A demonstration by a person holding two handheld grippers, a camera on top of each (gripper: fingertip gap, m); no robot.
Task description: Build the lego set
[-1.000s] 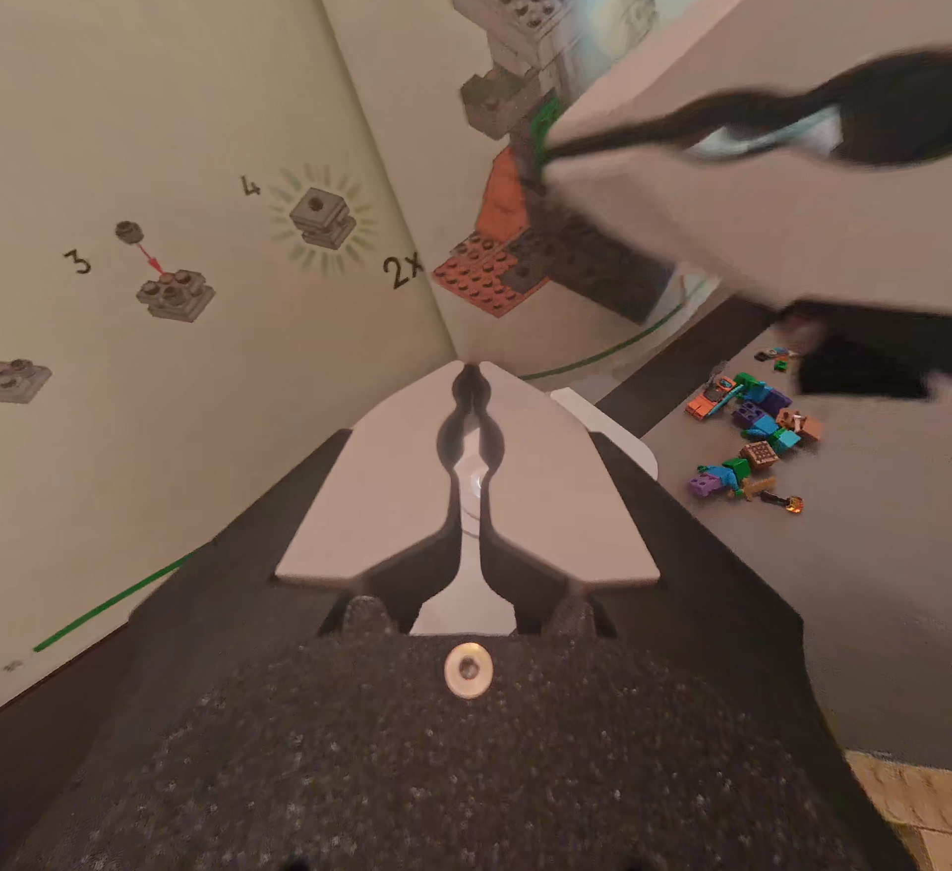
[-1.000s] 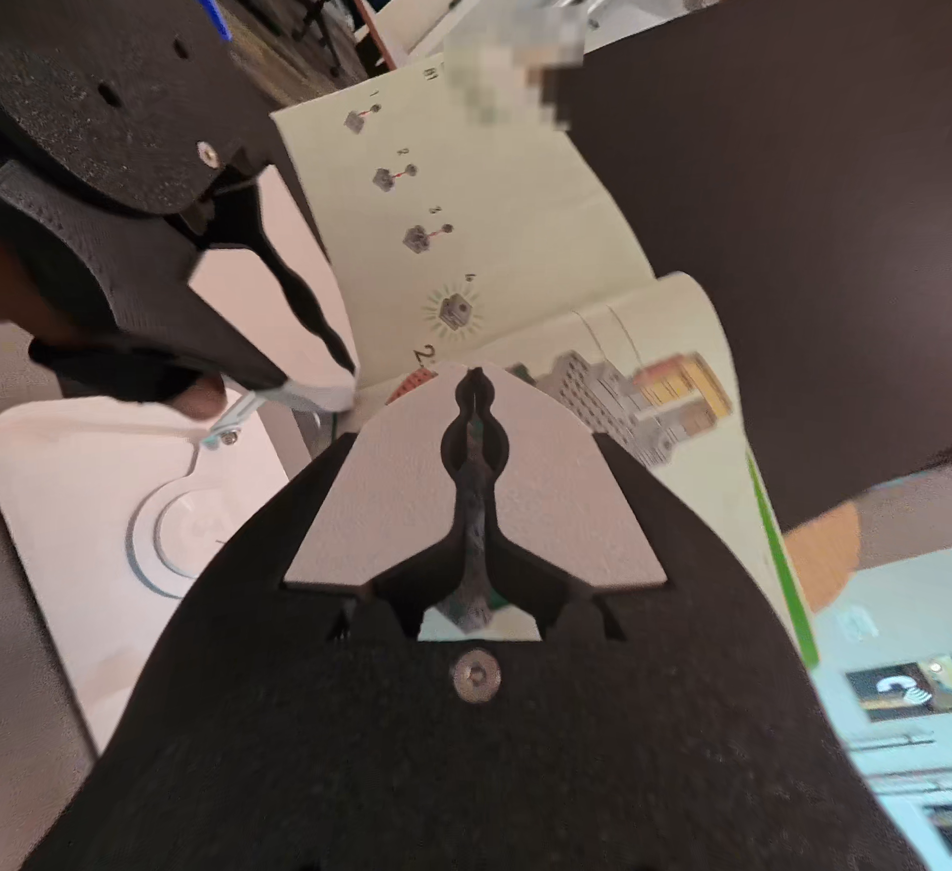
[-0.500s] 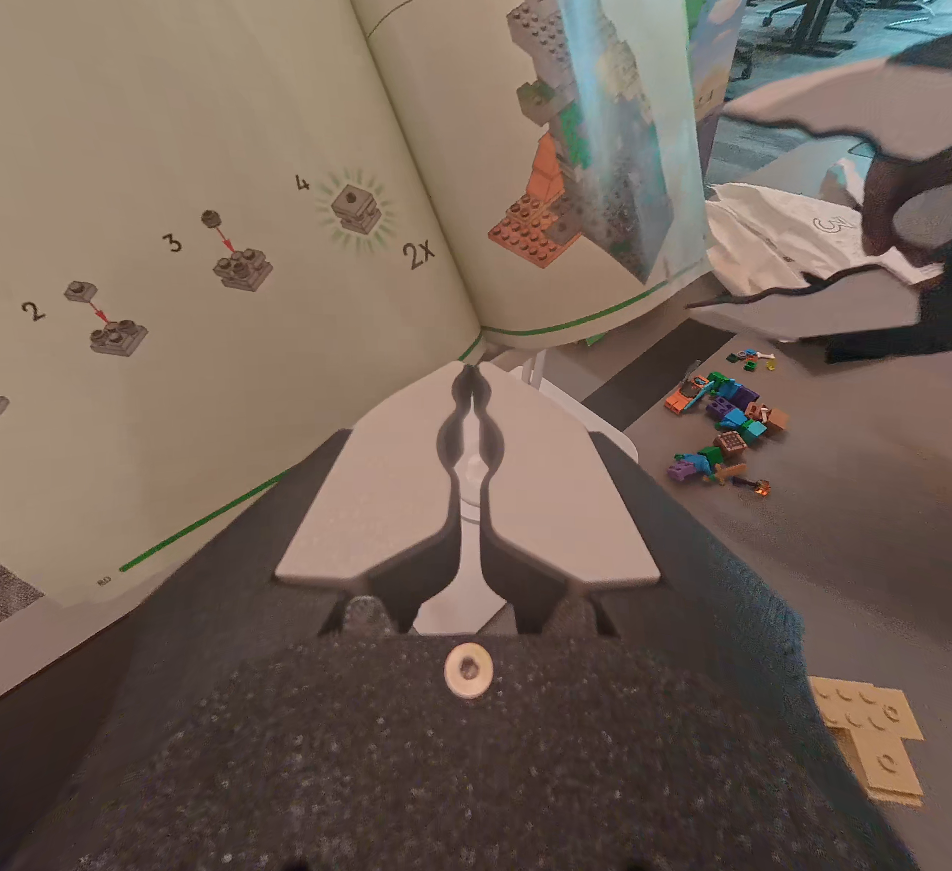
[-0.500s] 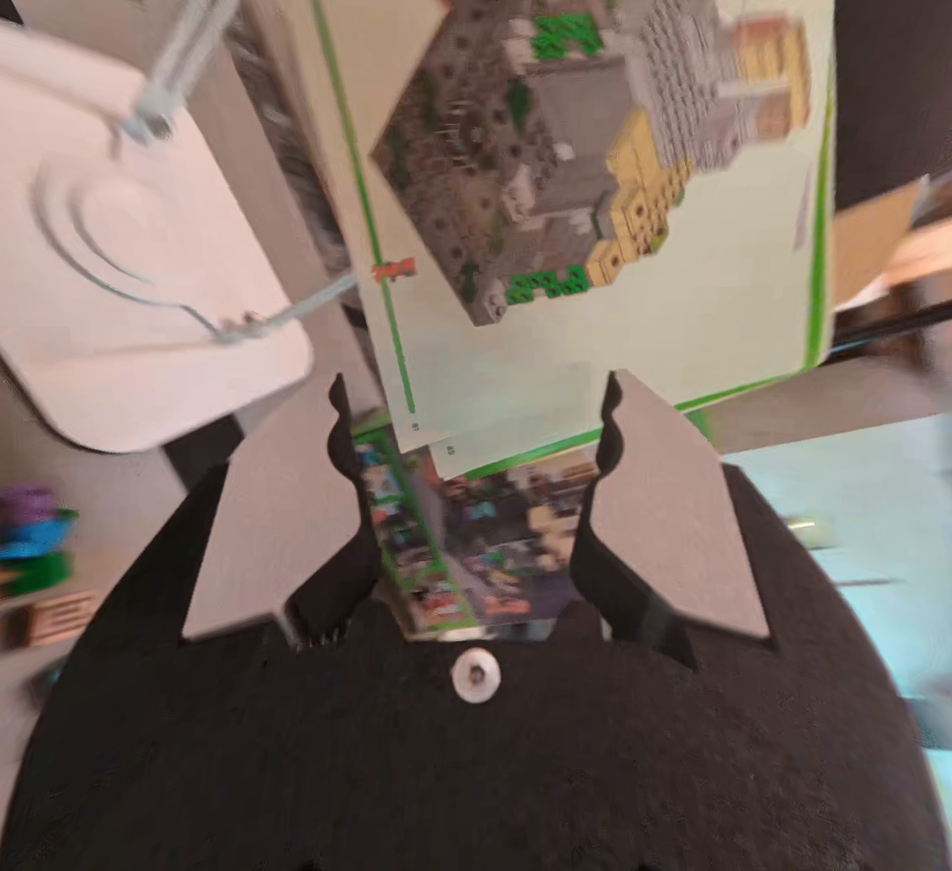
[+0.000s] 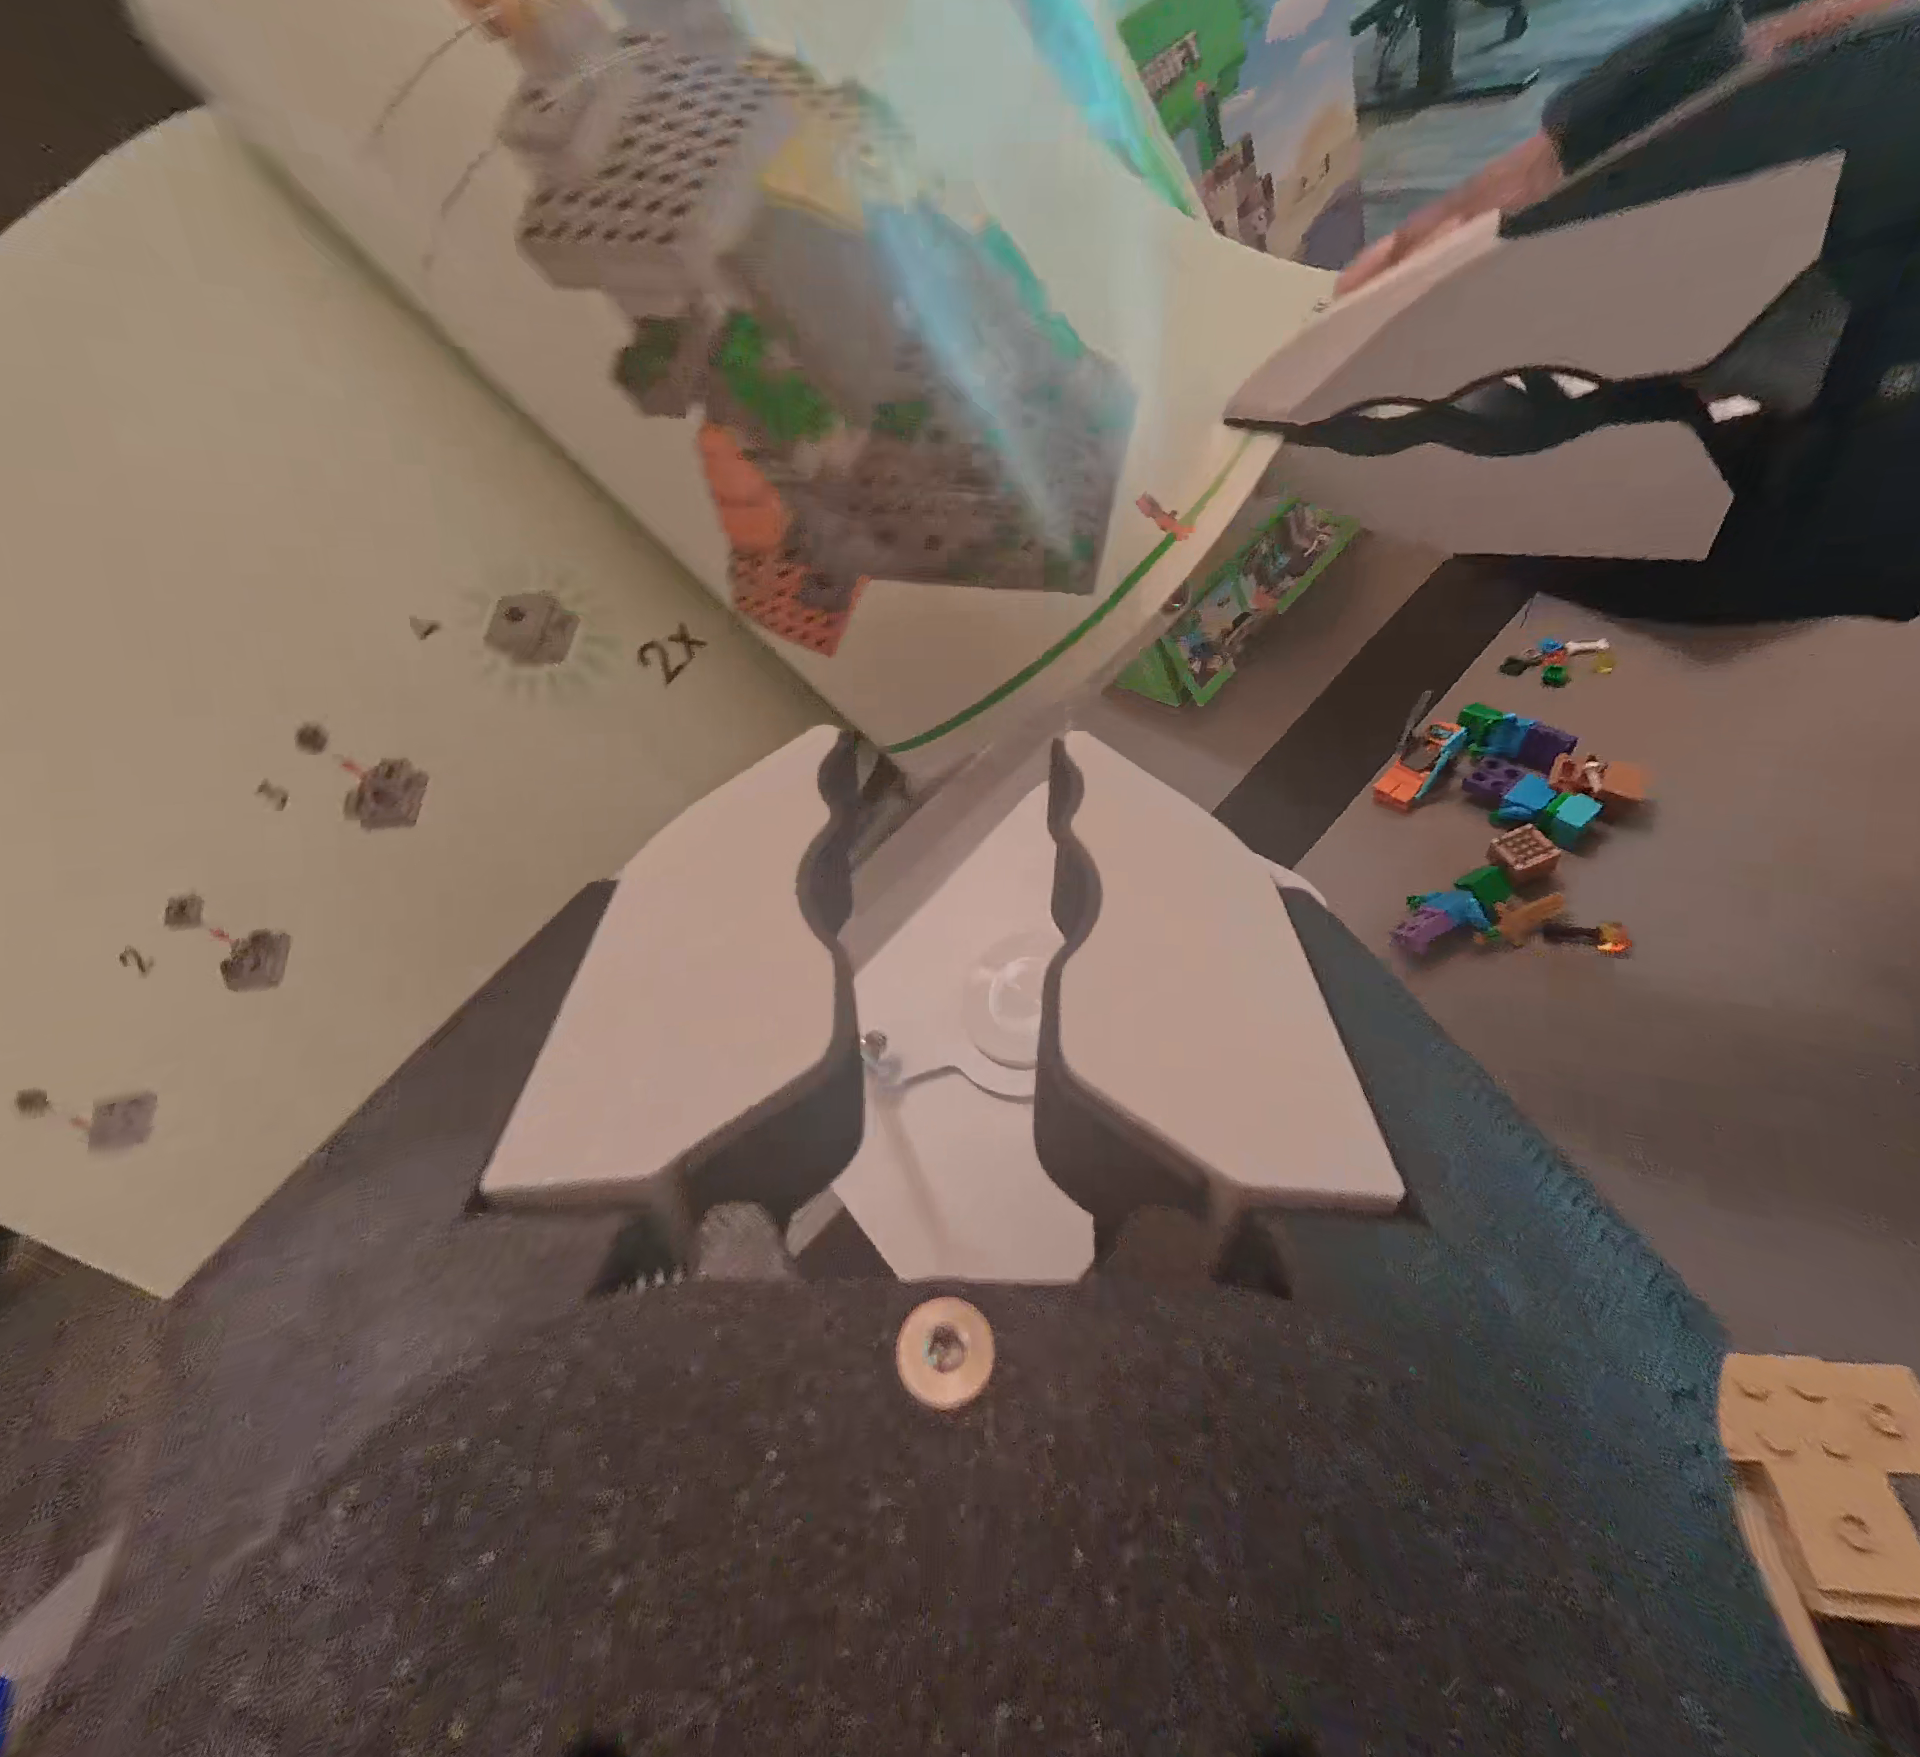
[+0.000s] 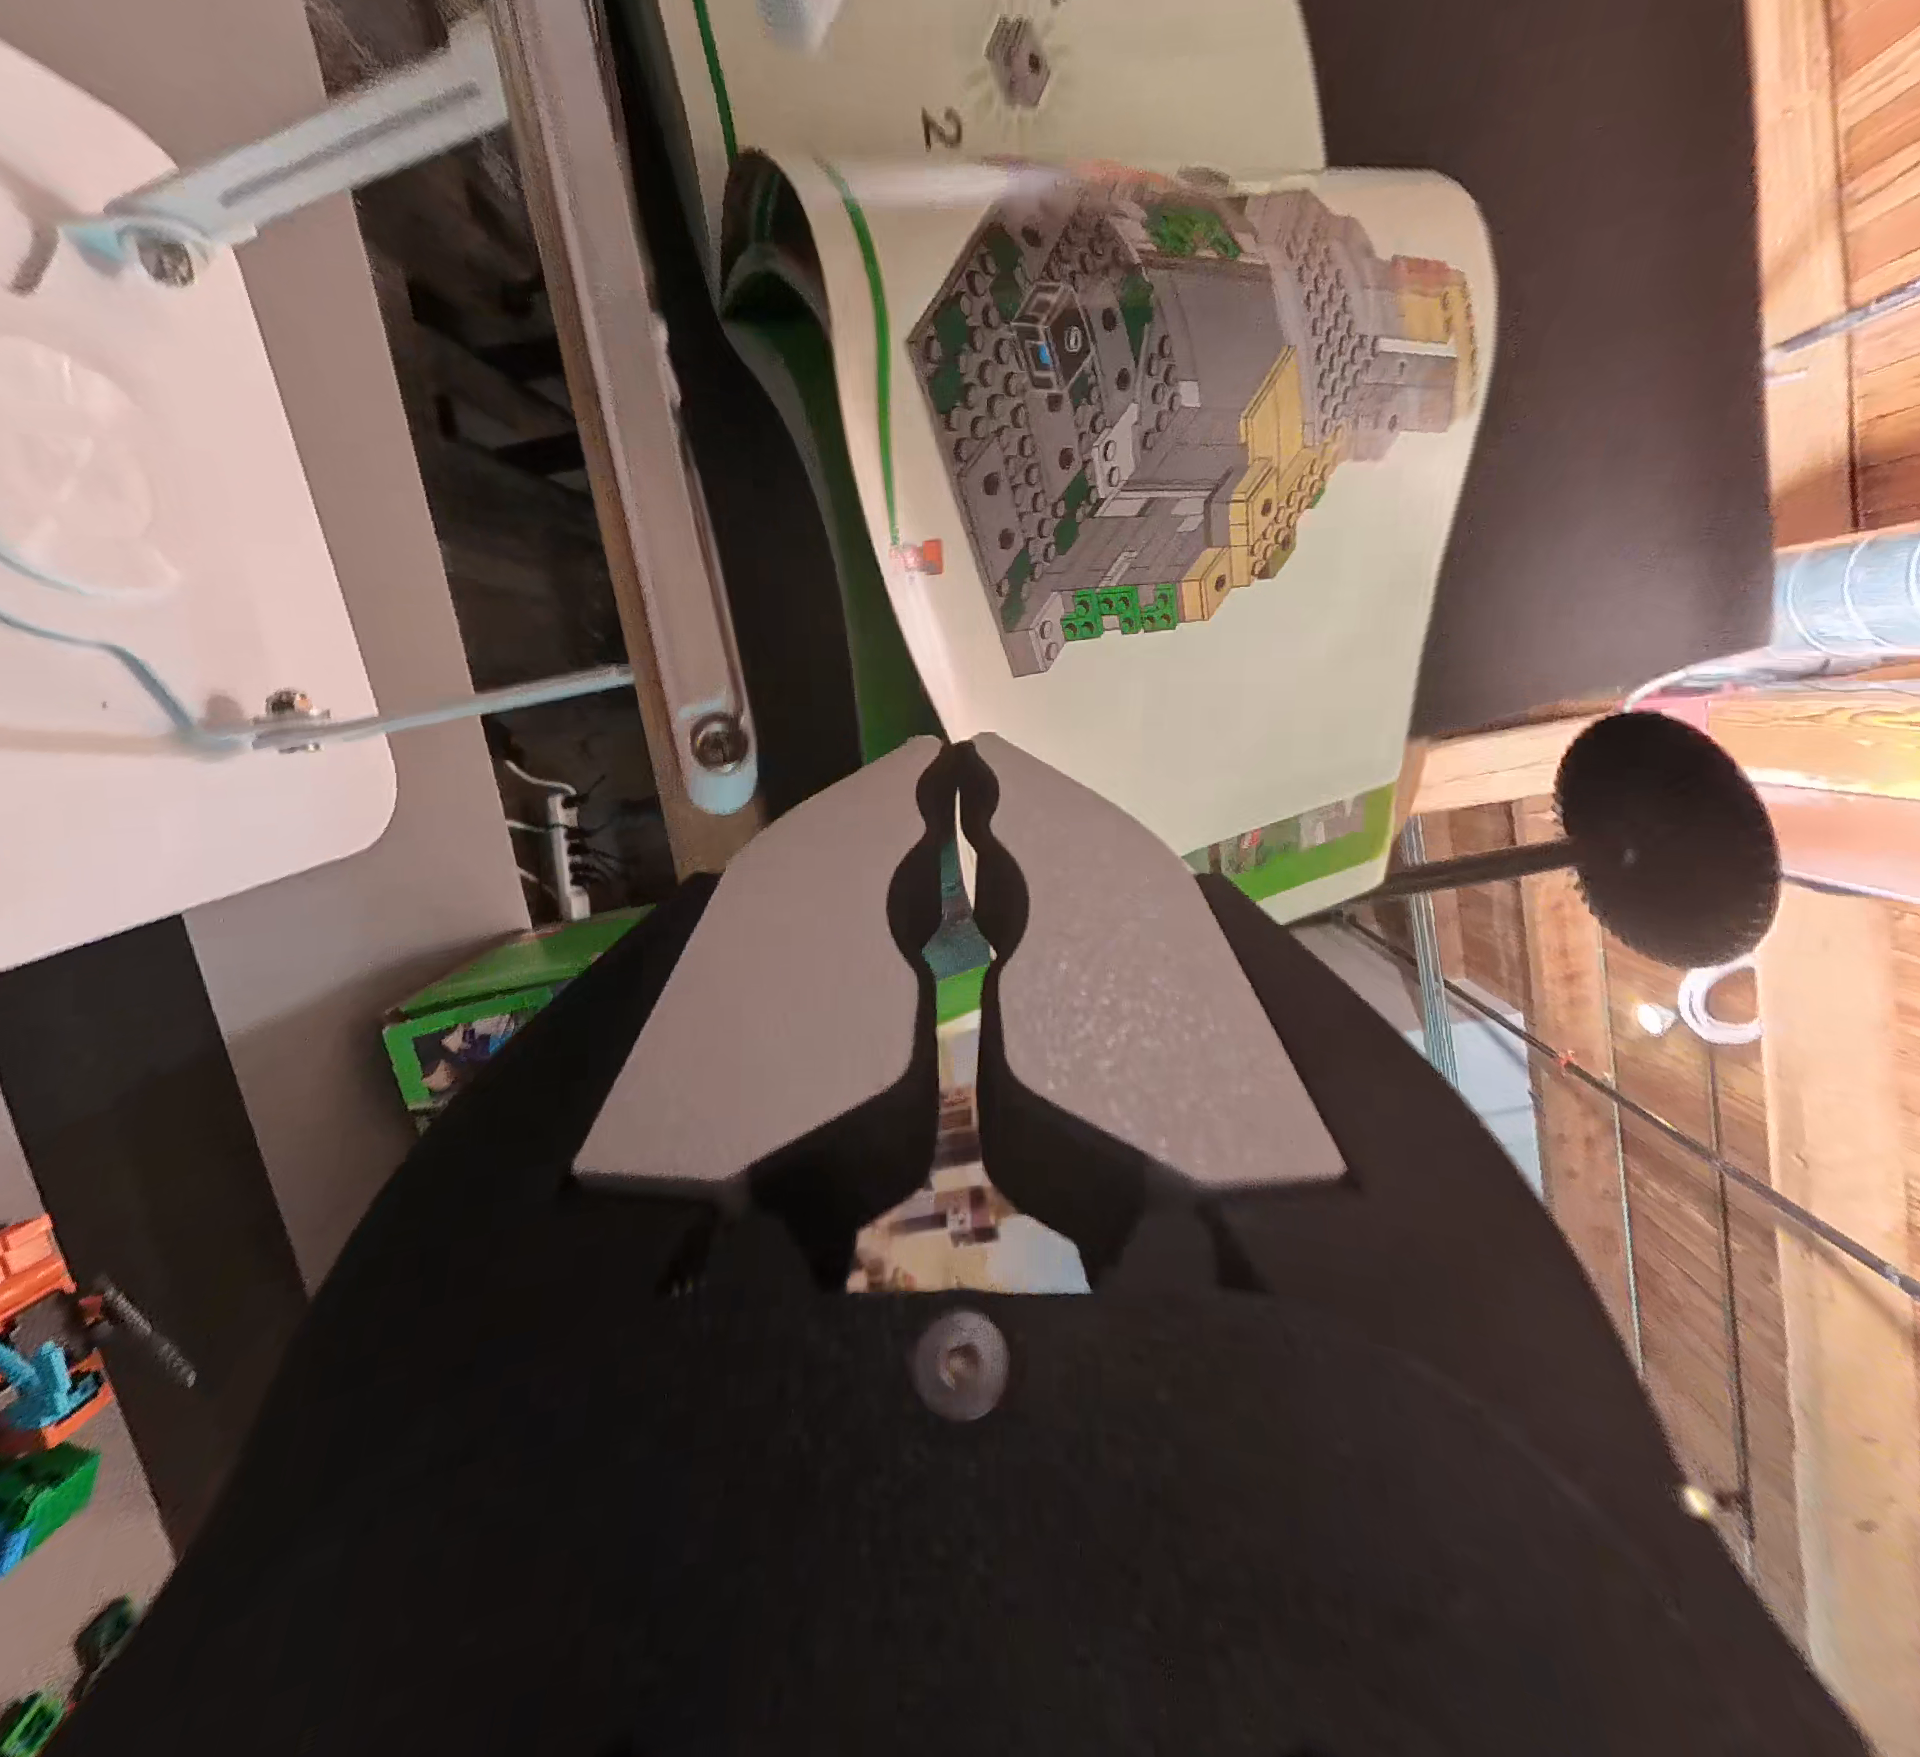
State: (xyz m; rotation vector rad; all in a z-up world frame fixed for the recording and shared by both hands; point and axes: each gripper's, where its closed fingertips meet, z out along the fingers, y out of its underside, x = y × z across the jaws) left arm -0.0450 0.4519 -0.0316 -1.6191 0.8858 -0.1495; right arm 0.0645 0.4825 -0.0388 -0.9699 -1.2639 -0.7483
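Grey table (image 5: 1662,1136) fills the room's near part, with desks and chairs far behind. On it lies a small heap of bricks (image 5: 1507,834), and a tan plate (image 5: 1829,1499) sits near the edge. A booklet (image 5: 312,481) stands open, one page (image 5: 831,357) curling over. The left gripper (image 5: 945,762) has its fingers apart at the booklet's lower edge. The right gripper (image 6: 961,751) is pinched on the page's edge. A green box (image 5: 1236,606) lies behind.
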